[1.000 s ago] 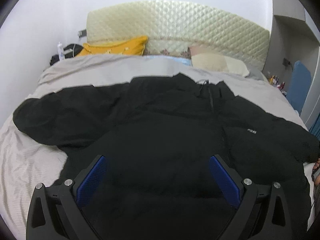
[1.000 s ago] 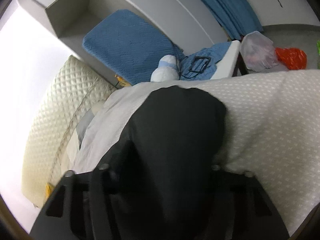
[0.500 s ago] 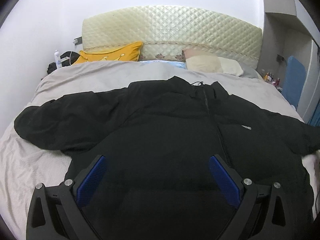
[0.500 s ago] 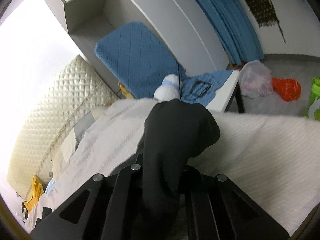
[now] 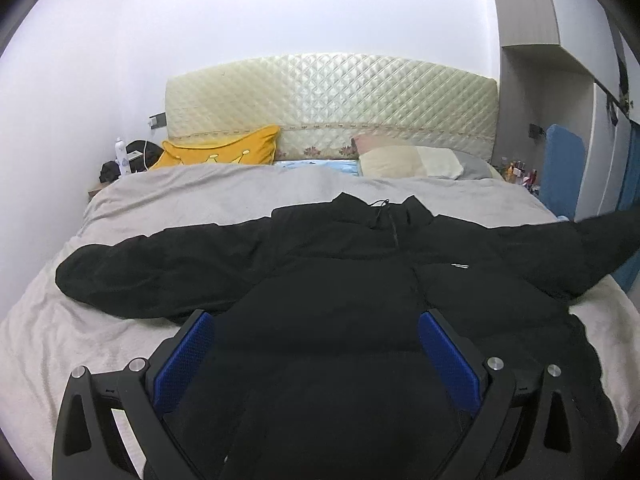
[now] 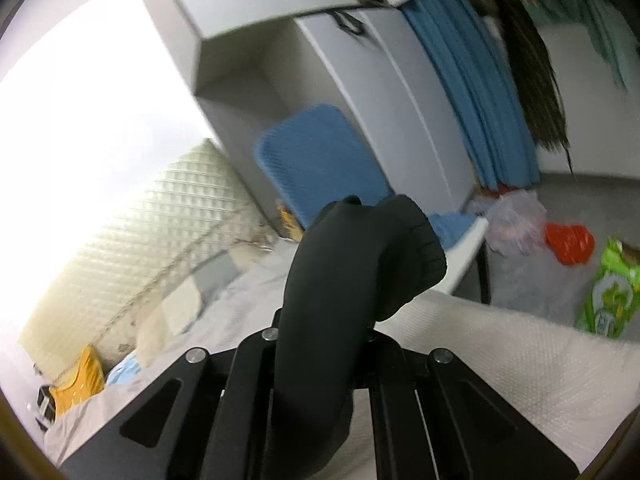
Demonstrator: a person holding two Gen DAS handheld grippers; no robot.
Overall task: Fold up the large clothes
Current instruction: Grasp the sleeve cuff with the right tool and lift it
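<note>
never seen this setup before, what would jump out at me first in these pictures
A big black jacket lies spread front-up across the grey bed, collar toward the quilted cream headboard. One sleeve is pinched in the right claw and lifted off the bed at the right edge, while the left claw hangs open over the jacket's lower half. A yellow pillow is the brightest spot, by the headboard.
</note>
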